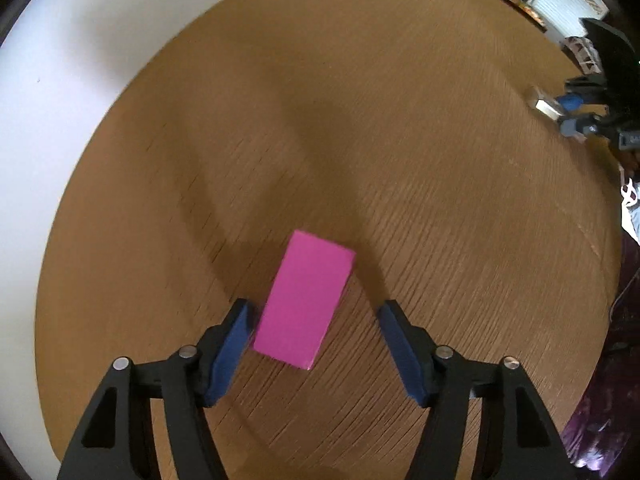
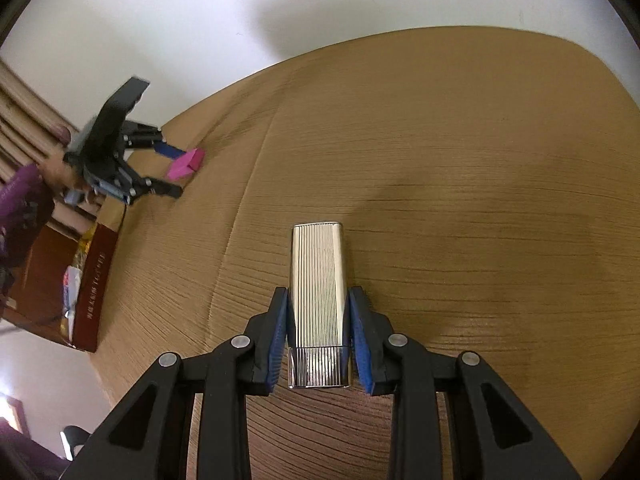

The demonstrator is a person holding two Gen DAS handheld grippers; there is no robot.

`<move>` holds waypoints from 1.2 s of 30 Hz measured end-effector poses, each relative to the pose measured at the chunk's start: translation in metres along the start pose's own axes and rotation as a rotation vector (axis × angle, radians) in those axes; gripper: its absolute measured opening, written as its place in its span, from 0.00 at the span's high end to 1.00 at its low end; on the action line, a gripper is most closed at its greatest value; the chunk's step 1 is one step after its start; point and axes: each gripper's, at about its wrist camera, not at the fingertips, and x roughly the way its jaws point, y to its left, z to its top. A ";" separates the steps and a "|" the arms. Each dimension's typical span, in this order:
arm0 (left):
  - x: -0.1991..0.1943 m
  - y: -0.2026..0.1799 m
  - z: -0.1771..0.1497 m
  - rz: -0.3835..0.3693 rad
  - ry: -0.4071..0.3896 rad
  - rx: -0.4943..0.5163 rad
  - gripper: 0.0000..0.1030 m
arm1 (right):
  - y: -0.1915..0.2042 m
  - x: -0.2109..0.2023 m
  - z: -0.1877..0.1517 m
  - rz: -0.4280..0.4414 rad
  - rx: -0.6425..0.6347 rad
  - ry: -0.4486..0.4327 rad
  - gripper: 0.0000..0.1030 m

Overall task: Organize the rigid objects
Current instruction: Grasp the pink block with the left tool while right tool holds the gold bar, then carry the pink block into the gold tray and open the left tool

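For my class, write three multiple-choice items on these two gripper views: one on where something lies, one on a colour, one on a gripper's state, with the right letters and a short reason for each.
1. Where does the pink block lie?
A. between the left gripper's open fingers, on the table
B. on top of the silver case
C. on the floor

2. What colour are the pads on the right gripper?
A. red
B. blue
C. white

3. What state is the right gripper in?
A. wide open over bare table
B. out of view
C. shut on the ribbed silver case

Answers: 1 A, the block rests on the wood with a finger on each side; 2 B, both pads show blue; 3 C, both pads press the case's sides.
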 end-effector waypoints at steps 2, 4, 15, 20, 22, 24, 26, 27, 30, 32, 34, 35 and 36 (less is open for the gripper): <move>-0.002 0.001 -0.002 0.007 -0.022 -0.032 0.40 | 0.000 0.000 0.000 0.007 0.012 -0.002 0.73; -0.006 -0.001 -0.010 0.010 -0.047 -0.049 0.50 | 0.002 0.001 -0.001 -0.005 0.008 -0.005 0.73; -0.022 -0.036 -0.050 -0.017 -0.093 -0.372 0.66 | 0.012 0.003 0.002 -0.046 0.003 -0.006 0.73; -0.038 -0.066 -0.082 -0.064 -0.215 -0.568 0.66 | 0.015 0.004 0.001 -0.057 0.000 -0.020 0.73; -0.052 -0.076 -0.098 -0.110 -0.292 -0.672 0.68 | 0.022 0.007 0.000 -0.075 -0.014 -0.024 0.73; -0.065 -0.103 -0.123 -0.132 -0.357 -0.742 0.68 | 0.027 0.009 0.000 -0.096 -0.019 -0.026 0.73; -0.083 -0.130 -0.149 -0.118 -0.427 -0.790 0.69 | 0.030 0.010 -0.001 -0.106 -0.023 -0.033 0.73; -0.094 -0.144 -0.162 -0.098 -0.457 -0.810 0.69 | 0.031 0.011 -0.001 -0.107 -0.022 -0.035 0.73; -0.113 -0.169 -0.198 -0.092 -0.500 -0.866 0.69 | 0.035 0.013 -0.001 -0.120 -0.010 -0.041 0.73; -0.123 -0.165 -0.222 -0.069 -0.502 -0.882 0.69 | 0.041 0.015 -0.003 -0.138 -0.012 -0.048 0.73; -0.128 -0.169 -0.237 -0.064 -0.492 -0.895 0.69 | 0.044 0.016 -0.005 -0.150 -0.012 -0.053 0.73; -0.130 -0.169 -0.245 -0.059 -0.494 -0.903 0.69 | 0.044 0.017 -0.007 -0.152 -0.011 -0.055 0.73; -0.131 -0.170 -0.252 -0.057 -0.498 -0.909 0.69 | 0.045 0.017 -0.008 -0.157 -0.005 -0.055 0.73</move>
